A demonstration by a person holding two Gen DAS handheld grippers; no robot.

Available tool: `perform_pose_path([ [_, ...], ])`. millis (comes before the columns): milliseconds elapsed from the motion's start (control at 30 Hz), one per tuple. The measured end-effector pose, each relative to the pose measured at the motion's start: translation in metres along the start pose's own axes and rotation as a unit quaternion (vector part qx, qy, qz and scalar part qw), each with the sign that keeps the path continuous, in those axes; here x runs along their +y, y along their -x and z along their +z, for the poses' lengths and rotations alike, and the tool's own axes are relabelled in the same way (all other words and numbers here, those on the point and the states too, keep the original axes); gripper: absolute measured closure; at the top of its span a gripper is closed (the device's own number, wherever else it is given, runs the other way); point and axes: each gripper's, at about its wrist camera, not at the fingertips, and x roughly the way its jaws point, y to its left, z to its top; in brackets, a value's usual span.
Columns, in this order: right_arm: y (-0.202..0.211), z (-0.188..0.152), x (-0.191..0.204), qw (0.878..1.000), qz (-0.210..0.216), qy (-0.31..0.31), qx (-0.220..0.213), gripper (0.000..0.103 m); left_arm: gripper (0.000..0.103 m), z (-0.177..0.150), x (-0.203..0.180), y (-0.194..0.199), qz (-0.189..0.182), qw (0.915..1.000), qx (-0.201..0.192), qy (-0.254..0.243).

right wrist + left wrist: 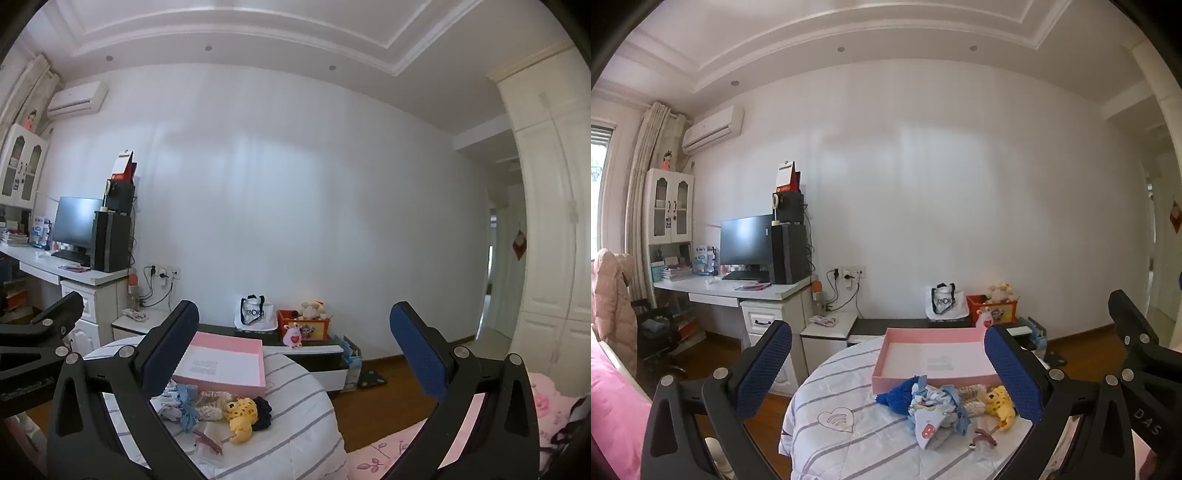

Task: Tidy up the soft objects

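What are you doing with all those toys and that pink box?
A person holds two grippers, both open and holding nothing: the left gripper and the right gripper. On the striped cover lies a heap of soft things, among them a yellow knitted toy and a blue knitted piece. The pink box behind them is empty, so no sorting shows yet.

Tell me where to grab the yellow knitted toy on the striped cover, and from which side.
Take the yellow knitted toy across its rounded upper body, coming from above and from its near, open side. That part bulges highest. On its right it touches a dark scrunchie, and a beige knit piece lies against its left, so a sideways approach would likely catch those. The right tool, open and empty, looks better placed.
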Motion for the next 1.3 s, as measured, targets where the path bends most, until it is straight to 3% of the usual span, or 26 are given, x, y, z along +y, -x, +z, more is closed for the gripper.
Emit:
perform_pose_path([
  [433, -0.001, -0.001, 0.0, 1.0, 0.001, 0.0, 0.002, 0.0, 0.0, 0.0, -0.003, 0.014, 0.004, 1.0, -0.001, -0.006],
  [1300, -0.001, 0.002, 0.0, 1.0, 0.007, 0.001, 0.003, 0.0, 0.001, 0.003, -0.004, 0.004, 0.008, 0.9999, 0.007, -0.006],
])
